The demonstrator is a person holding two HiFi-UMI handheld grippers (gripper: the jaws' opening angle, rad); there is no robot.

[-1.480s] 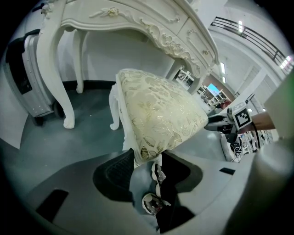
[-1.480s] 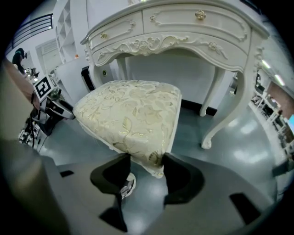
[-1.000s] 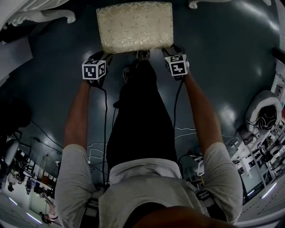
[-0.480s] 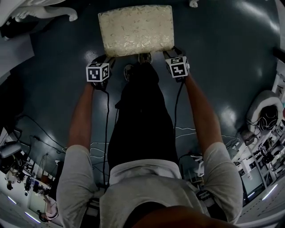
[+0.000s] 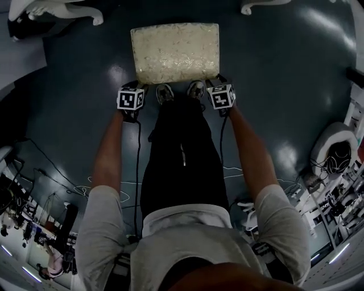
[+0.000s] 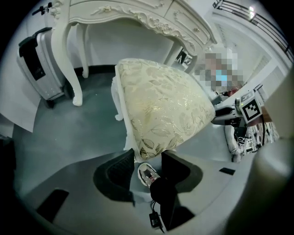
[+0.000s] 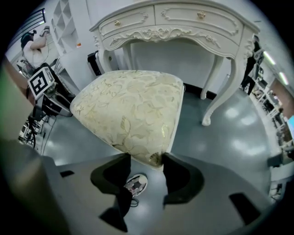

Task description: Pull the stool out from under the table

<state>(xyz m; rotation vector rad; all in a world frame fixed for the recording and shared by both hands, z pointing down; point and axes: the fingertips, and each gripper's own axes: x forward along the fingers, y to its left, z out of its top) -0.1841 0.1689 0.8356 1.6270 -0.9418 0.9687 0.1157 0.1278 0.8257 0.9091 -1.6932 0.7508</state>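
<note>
The stool (image 5: 175,52), a rectangular seat with a cream, leaf-patterned cushion, stands on the dark glossy floor (image 5: 284,74) just in front of the person's shoes (image 5: 165,92). It appears to sit clear of the carved white tabletop (image 7: 183,20), though the steep head view shows only the curved legs (image 5: 57,14) beyond it.

The left gripper (image 5: 138,85) is closed on the near left corner of the cushion: in the left gripper view that corner sits wedged between its two dark jaws. The right gripper (image 5: 215,81) clamps the near right corner in the same way, the cushion's tip pinched between its jaws in the right gripper view. Both point steeply down, with the arms stretched forward.

A grey suitcase (image 6: 39,64) stands beside one leg of the tabletop.
</note>
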